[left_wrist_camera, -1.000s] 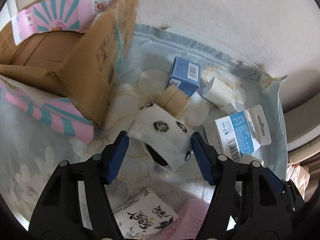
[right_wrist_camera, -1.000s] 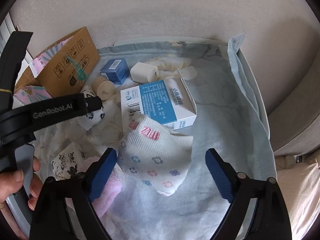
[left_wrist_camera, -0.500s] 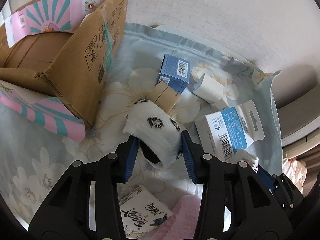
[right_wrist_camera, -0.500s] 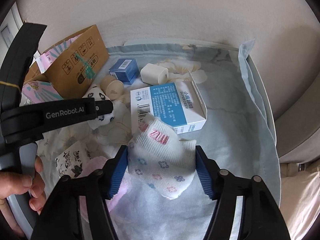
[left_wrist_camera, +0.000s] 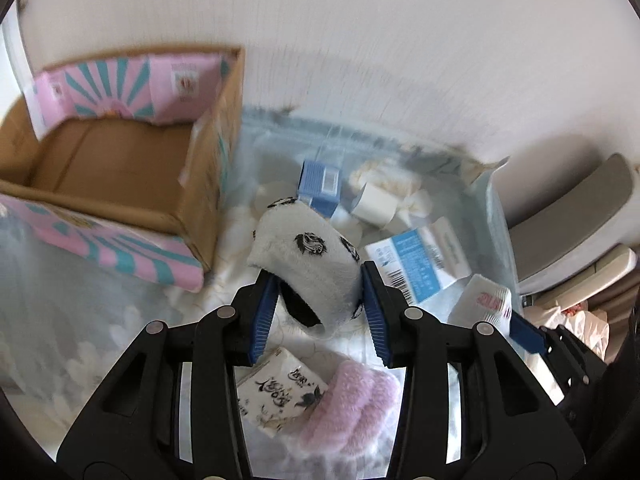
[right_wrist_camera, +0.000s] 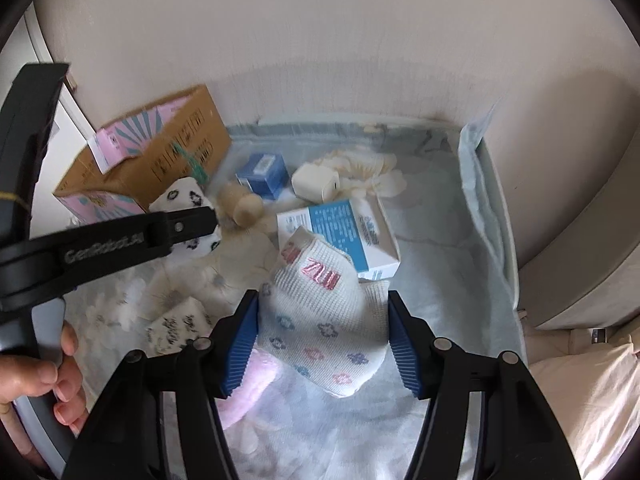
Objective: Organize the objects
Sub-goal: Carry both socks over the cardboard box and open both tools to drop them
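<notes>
White fuzzy sock with black prints (left_wrist_camera: 310,264) sits clamped in the left hand-held gripper (left_wrist_camera: 318,306), near the cardboard box (left_wrist_camera: 120,168). Right hand-held gripper (right_wrist_camera: 324,338) grasps a white ribbed sock with small flowers (right_wrist_camera: 326,316) above the floral bedsheet (right_wrist_camera: 448,280).

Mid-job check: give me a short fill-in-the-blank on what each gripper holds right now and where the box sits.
1. The left gripper is shut on a white sock with ____ spots.
2. The right gripper is shut on a white sock patterned with small ____.
3. The open cardboard box is ____ inside.

Missing words: black; flowers; empty
</notes>
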`<state>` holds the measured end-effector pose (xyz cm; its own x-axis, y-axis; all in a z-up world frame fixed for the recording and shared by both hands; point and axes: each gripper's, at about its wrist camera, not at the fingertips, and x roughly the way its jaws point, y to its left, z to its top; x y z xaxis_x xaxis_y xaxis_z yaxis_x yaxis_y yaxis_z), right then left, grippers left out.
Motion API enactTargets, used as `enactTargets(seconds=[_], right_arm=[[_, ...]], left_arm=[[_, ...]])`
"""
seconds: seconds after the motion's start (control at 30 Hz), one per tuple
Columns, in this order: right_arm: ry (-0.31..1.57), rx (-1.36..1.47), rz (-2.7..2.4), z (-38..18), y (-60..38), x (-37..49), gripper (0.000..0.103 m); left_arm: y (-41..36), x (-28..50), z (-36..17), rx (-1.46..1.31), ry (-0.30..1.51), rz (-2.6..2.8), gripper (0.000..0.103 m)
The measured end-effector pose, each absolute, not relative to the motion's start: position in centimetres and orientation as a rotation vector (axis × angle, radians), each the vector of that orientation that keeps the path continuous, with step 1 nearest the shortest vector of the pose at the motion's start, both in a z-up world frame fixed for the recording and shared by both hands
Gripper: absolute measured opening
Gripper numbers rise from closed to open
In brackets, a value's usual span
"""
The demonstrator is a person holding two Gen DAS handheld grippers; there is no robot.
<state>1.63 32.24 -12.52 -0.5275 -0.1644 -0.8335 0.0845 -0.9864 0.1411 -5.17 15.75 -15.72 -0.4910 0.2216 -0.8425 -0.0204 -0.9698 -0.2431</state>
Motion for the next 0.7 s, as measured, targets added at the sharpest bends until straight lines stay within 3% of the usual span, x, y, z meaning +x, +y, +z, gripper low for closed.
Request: enactTargets(seconds=[0.4,0.7], right_arm=[[-0.037,1.303,-2.703,-3.7,30.7,0.8,0.057],[-0.046,1.279,-2.703,0.8,26.5,-3.7,0.057]], left_arm=[[10.0,-6.4,-7.2,-1.342,-0.194,2.674,0.038],[3.2,-9.1,-4.3,-1.329,-0.150,2.717,0.038]])
